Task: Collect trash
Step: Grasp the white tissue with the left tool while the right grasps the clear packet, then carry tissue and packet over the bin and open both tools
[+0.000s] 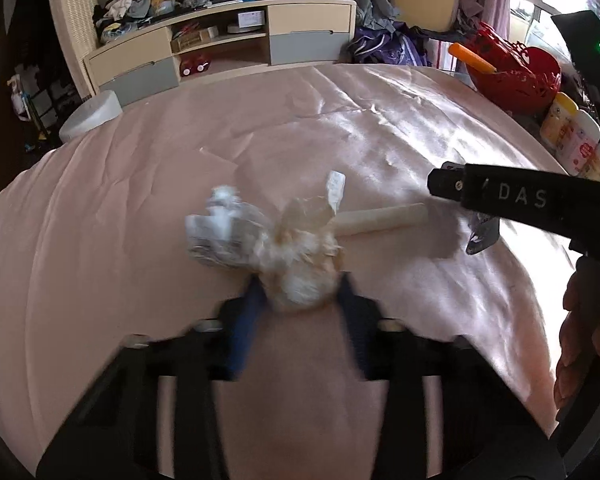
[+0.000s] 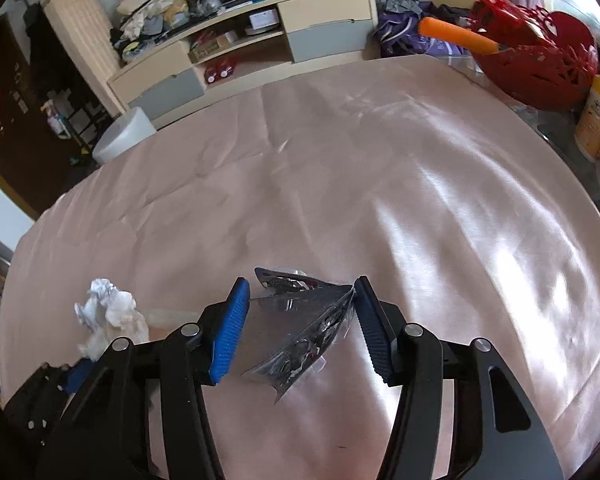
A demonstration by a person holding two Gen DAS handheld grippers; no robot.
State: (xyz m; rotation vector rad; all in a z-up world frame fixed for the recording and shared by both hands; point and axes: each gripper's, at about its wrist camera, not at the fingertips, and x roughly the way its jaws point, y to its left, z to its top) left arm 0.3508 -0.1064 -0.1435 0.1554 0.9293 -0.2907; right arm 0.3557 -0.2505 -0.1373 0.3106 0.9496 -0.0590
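On the pink tablecloth [image 1: 140, 208] lies a heap of trash: a crumpled white and tan tissue wad [image 1: 300, 256], a clear crinkled bag [image 1: 216, 228], a cream stick [image 1: 380, 218] and a paper slip [image 1: 336, 188]. My left gripper [image 1: 300, 280] is shut on the near end of the tissue wad, its blue pads pressing on both sides. In the right wrist view my right gripper [image 2: 302, 284] holds a dark shiny foil wrapper [image 2: 300, 332] between its blue pads, both touching its edges. The tissue wad [image 2: 108, 312] shows at lower left there. The right gripper's black body [image 1: 520, 200] reaches in from the right.
A red openwork basket [image 1: 516, 72] with an orange handle [image 1: 472, 58] and wipe canisters [image 1: 568, 136] stand at the table's far right. A white round stool [image 1: 92, 116] and a cluttered cabinet [image 1: 220, 48] lie beyond the far edge. A person's hand [image 1: 580, 340] grips the right handle.
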